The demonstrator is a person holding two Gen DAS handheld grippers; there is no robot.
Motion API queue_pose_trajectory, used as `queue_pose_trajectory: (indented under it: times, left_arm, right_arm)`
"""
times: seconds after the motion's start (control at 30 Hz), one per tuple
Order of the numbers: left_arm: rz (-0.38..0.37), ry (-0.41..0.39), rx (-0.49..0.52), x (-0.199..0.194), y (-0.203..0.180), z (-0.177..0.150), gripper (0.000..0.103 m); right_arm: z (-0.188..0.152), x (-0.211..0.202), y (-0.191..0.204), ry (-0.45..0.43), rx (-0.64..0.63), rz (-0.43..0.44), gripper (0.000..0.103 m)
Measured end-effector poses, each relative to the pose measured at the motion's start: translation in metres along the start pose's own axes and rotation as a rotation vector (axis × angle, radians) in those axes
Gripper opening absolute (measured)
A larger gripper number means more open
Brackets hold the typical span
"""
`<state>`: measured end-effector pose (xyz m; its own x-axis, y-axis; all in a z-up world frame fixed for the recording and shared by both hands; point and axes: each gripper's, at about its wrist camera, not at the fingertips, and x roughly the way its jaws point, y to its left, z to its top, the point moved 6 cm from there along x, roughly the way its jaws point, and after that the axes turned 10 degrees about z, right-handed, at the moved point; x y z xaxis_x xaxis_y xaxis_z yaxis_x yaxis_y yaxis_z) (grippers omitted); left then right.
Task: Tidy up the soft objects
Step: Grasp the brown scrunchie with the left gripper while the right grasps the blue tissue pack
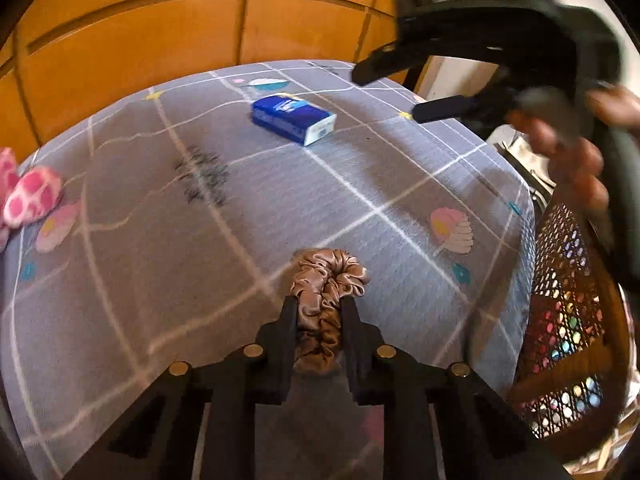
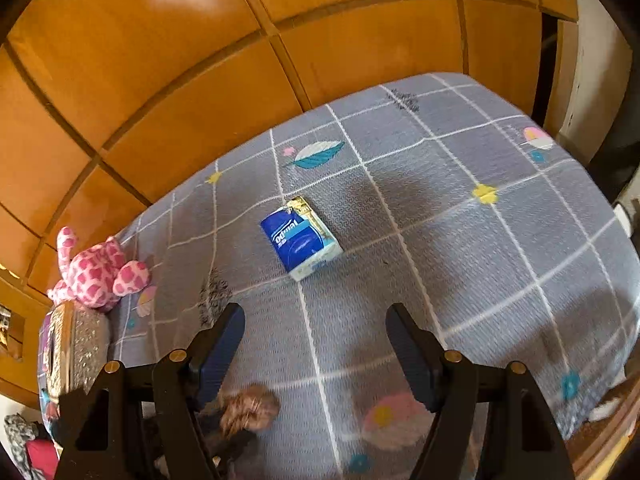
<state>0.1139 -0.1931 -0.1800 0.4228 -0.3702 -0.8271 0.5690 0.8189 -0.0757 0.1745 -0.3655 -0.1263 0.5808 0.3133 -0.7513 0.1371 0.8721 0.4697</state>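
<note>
Left gripper (image 1: 319, 312) pinches a satin scrunchie (image 1: 326, 292) on the bedsheet (image 1: 160, 280), nearer than the tissue pack (image 1: 294, 118). Right gripper (image 2: 316, 344) hangs wide, empty. Slippery folds could slide free on lifting.

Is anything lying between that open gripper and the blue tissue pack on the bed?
No. The right gripper is open, and only bare bedsheet lies between it and the tissue pack.
</note>
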Motion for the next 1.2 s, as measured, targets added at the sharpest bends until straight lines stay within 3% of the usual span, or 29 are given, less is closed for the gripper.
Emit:
queue_pose_trajectory:
  times: [0.1, 0.3, 0.47, 0.67, 0.7, 0.73, 0.83, 1.0, 1.2]
  left_arm:
    - [0.003, -0.004, -0.052, -0.010, 0.015, -0.011, 0.020]
    - [0.032, -0.005, -0.159, -0.027, 0.049, -0.036, 0.020]
    - [0.030, -0.014, -0.178, -0.029, 0.054, -0.043, 0.020]
    - [0.033, -0.028, -0.179, -0.029, 0.052, -0.045, 0.020]
    - [0.034, -0.031, -0.181, -0.029, 0.051, -0.045, 0.020]
    - [0.037, -0.035, -0.180, -0.029, 0.050, -0.045, 0.020]
    - [0.048, -0.041, -0.177, -0.030, 0.048, -0.046, 0.019]
    - [0.075, -0.037, -0.179, -0.038, 0.045, -0.052, 0.018]
    - [0.122, -0.026, -0.189, -0.057, 0.050, -0.064, 0.017]
  right_arm:
    - [0.014, 0.026, -0.006, 0.053, 0.045, 0.008, 0.074]
    - [0.041, 0.064, 0.003, 0.087, -0.037, -0.086, 0.074]
    - [0.055, 0.096, 0.007, 0.130, -0.129, -0.176, 0.074]
    - [0.046, 0.129, 0.010, 0.221, -0.128, -0.179, 0.074]
    - [0.042, 0.132, 0.009, 0.227, -0.128, -0.196, 0.063]
    - [0.040, 0.131, 0.009, 0.212, -0.137, -0.222, 0.059]
    - [0.029, 0.125, 0.015, 0.188, -0.137, -0.221, 0.058]
    - [0.004, 0.130, 0.043, 0.242, -0.249, -0.196, 0.060]
    - [-0.002, 0.127, 0.042, 0.232, -0.277, -0.185, 0.060]
